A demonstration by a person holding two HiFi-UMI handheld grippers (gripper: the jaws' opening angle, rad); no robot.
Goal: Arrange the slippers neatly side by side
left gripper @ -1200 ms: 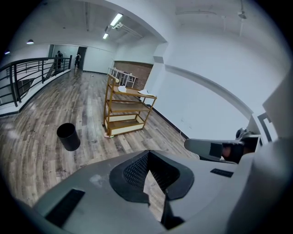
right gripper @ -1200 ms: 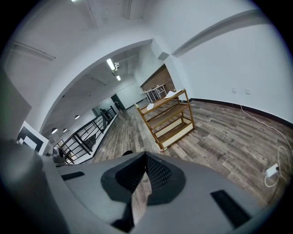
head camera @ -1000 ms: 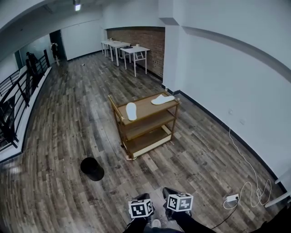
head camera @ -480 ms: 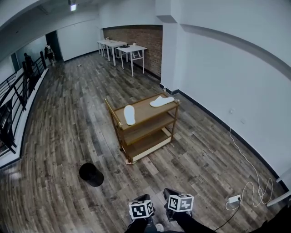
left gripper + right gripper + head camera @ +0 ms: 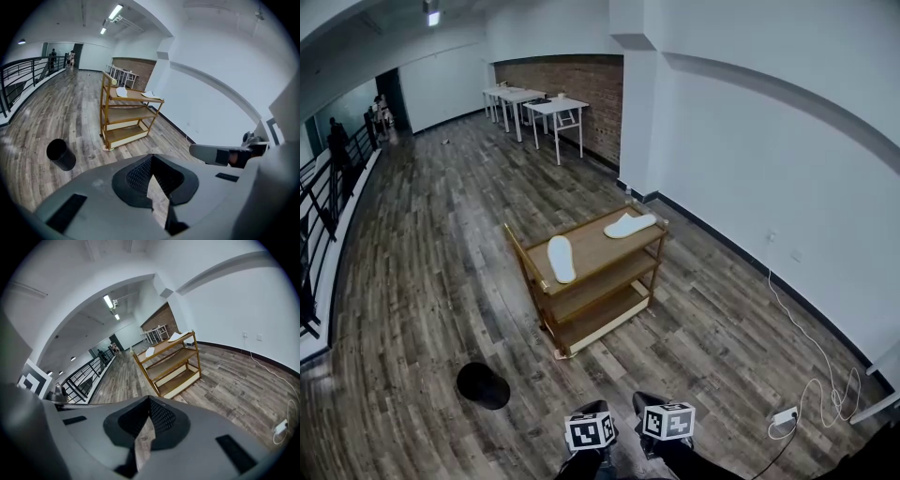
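Though small and distant, the near slipper [image 5: 562, 259] and far slipper [image 5: 630, 225] lie apart.

light: dim, cool, ceiling strips [image 5: 116, 11] | focus: sharp | edges: fisheye-bent, vignetted

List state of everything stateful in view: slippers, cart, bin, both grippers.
near slipper, lying flat on the cart top, apart from the other
far slipper, lying flat at the top's far corner, angled differently
cart, upright, well away from both grippers
bin, upright on the floor
left gripper, jaws shut, nothing between them
right gripper, jaws shut, nothing between them
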